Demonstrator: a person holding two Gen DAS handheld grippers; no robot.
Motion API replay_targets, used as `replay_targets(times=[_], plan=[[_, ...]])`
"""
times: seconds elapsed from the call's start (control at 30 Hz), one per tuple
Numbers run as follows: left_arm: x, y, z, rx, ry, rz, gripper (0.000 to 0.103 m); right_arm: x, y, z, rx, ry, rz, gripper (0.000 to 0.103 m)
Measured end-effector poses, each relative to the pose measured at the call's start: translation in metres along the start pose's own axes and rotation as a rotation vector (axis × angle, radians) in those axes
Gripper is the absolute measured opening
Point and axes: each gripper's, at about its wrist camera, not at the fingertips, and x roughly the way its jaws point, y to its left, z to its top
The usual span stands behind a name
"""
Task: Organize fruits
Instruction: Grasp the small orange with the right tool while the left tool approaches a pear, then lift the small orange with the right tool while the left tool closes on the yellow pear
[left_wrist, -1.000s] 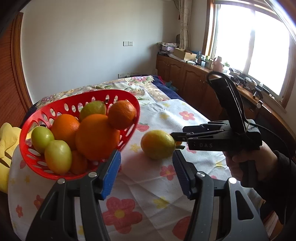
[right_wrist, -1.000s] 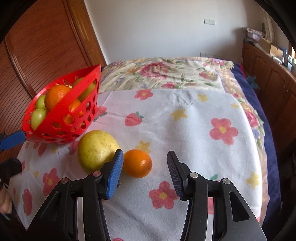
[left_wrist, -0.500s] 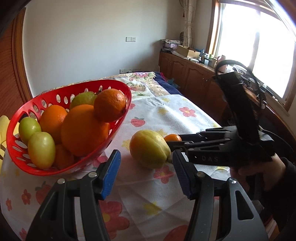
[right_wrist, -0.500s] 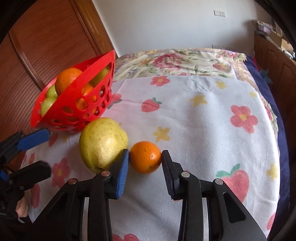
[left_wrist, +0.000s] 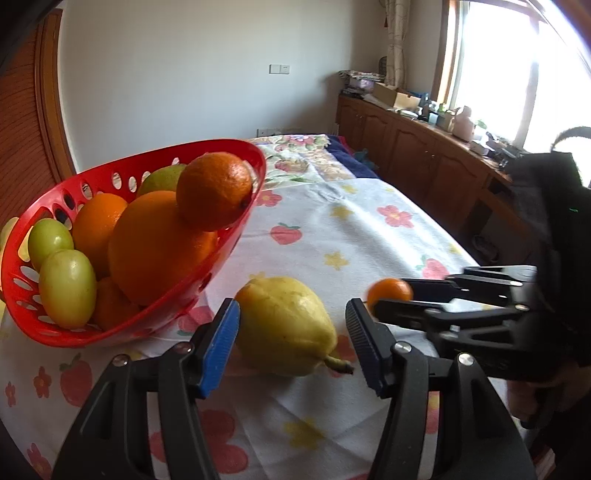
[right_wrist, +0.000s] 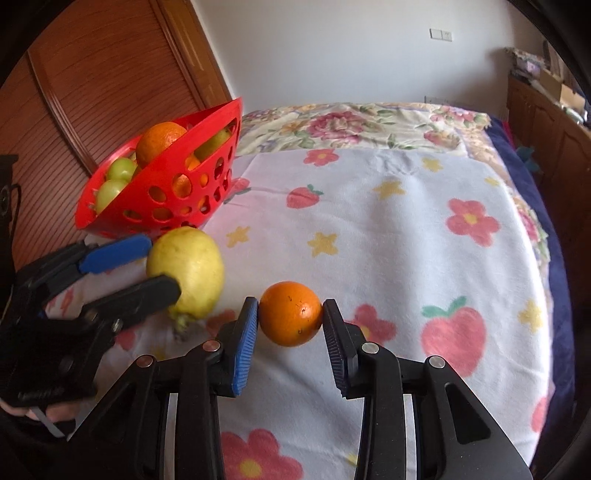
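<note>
Nearest, the right gripper (right_wrist: 290, 318) is clamped on a small orange (right_wrist: 290, 313) resting on the flowered cloth (right_wrist: 388, 229), both pads pressing its sides. Just beside it, the left gripper (left_wrist: 291, 332) has its jaws apart around a yellow pear (left_wrist: 286, 325), which lies on the cloth with its stem toward the camera; the pads do not appear to press it yet. Farther back stands a tilted red basket (left_wrist: 122, 325), already piled with oranges and green fruit. The pick-up step seems underway; next, closing on the pear and lifting both fruits toward the basket.
</note>
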Motion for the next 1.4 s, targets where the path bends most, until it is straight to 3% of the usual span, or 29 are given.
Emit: replay_targets(times=[0.2, 0.67, 1.17, 1.4], plan=[[0.011, 0.006, -0.002, -0.031, 0.026, -0.019, 0.068, -0.012, 0.002, -0.009, -0.017, -0.016, -0.036, 0.035], [0.033, -0.003, 0.006, -0.011, 0.078, -0.062, 0.068, -0.026, 0.002, -0.024, 0.017, -0.034, -0.060, 0.035], [0.015, 0.000, -0.007, 0.035, 0.067, -0.072, 0.065, -0.020, 0.005, -0.031, 0.042, -0.021, -0.077, 0.035], [-0.014, -0.003, -0.007, 0.068, 0.022, -0.091, 0.065, -0.021, 0.010, -0.031, 0.041, -0.021, -0.089, 0.035]])
